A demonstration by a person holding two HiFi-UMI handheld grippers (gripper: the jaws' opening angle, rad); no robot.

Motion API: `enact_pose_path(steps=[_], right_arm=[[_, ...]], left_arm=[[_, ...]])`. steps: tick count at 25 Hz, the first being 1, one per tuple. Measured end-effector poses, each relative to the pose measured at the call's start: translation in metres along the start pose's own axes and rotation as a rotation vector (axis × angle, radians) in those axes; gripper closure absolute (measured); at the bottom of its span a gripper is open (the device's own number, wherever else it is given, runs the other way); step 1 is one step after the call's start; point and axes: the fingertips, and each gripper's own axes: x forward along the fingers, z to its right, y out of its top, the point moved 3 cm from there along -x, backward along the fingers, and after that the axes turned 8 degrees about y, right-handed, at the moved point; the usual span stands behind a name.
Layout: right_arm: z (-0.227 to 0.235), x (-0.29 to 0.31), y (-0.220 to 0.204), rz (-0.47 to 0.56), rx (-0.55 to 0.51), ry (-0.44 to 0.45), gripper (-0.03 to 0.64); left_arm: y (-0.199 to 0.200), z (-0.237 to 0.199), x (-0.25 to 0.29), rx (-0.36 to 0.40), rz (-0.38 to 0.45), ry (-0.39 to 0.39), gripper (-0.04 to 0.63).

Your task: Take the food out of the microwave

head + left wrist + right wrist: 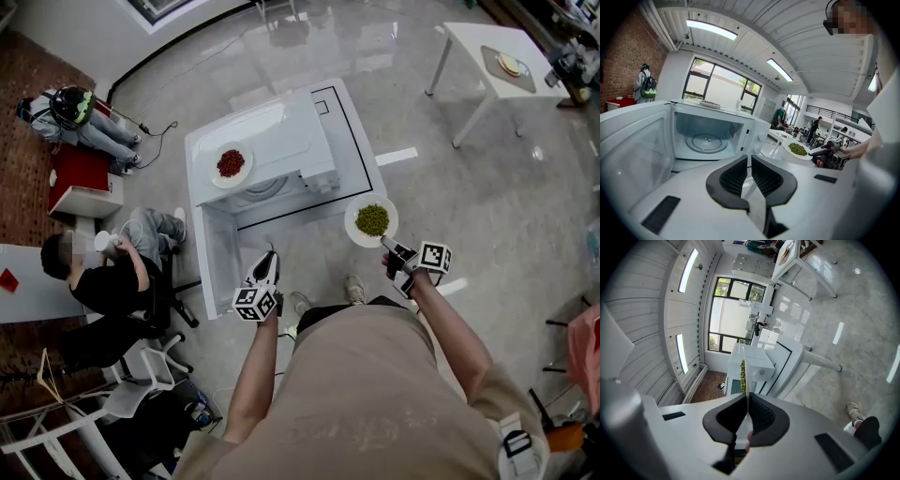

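Right tool (386,244) pinches the green-food plate (354,223) by its rim (plate level); left tool (270,255) closed, empty.

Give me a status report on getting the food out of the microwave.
Left gripper shut, empty. Right gripper shut on the plate of peas, outside the microwave. Door open, nothing in the way.

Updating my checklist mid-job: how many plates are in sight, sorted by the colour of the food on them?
Red food plate, on top of the microwave: 1
Green food plate, rim in the right gripper jaws: 1
Plate on the far table, food unclear: 1
Total: 3
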Motion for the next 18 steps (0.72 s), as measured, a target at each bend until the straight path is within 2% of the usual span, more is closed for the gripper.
enact_pose_path(steps=[6, 14, 18], right_arm=[[0.026, -0.004, -0.006, 0.015, 0.018, 0.001, 0.598], [0.059, -0.006, -0.011, 0.01, 0.032, -0.007, 0.598], [0.074, -0.003, -0.018, 0.013, 0.075, -0.017, 0.598]], left_arm=[[-0.025, 0.0, 0.001, 0.009, -0.061, -0.022, 0.568], [-0.06, -0.012, 0.003, 0.01, -0.143, 0.011, 0.568], [-0.069, -0.017, 0.002, 0.005, -0.167, 0.021, 0.568]])
